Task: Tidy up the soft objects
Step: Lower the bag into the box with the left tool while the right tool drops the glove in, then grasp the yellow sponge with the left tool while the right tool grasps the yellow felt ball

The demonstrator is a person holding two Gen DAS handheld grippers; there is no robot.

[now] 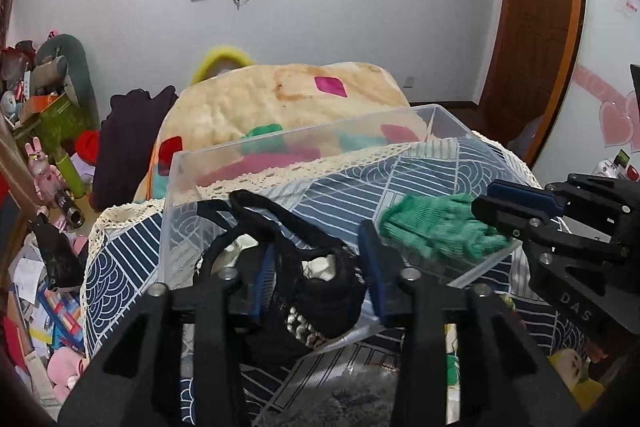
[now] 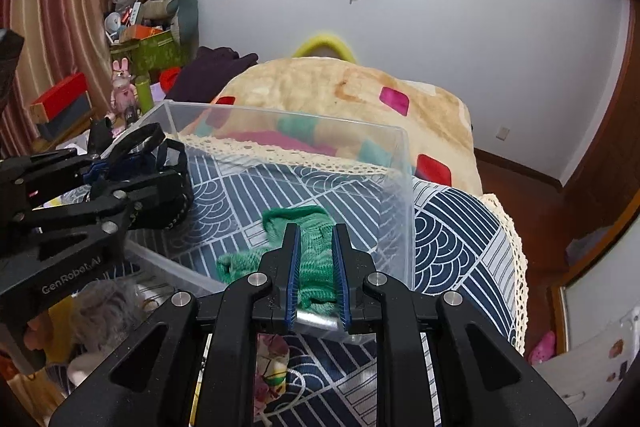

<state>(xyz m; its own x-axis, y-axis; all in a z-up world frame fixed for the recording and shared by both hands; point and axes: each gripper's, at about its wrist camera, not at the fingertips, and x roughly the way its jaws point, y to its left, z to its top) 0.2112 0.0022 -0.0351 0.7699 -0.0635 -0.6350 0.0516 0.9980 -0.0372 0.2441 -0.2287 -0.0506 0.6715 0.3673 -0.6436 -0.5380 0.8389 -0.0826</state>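
At the bottom centre of the left wrist view, the left gripper (image 1: 320, 283) has its blue-padded fingers clamped on a black mesh pouch (image 1: 320, 287) with looping straps and pearly beads, held over the near rim of a clear plastic box (image 1: 176, 187). In the lower centre of the right wrist view, the right gripper (image 2: 316, 267) pinches a knitted green glove (image 2: 312, 251), which drapes inside the same box. The box rests on a navy patterned cloth (image 2: 460, 227) edged in cream lace. Beyond, in mid-frame, lies a fluffy beige blanket (image 2: 340, 91) with coloured patches.
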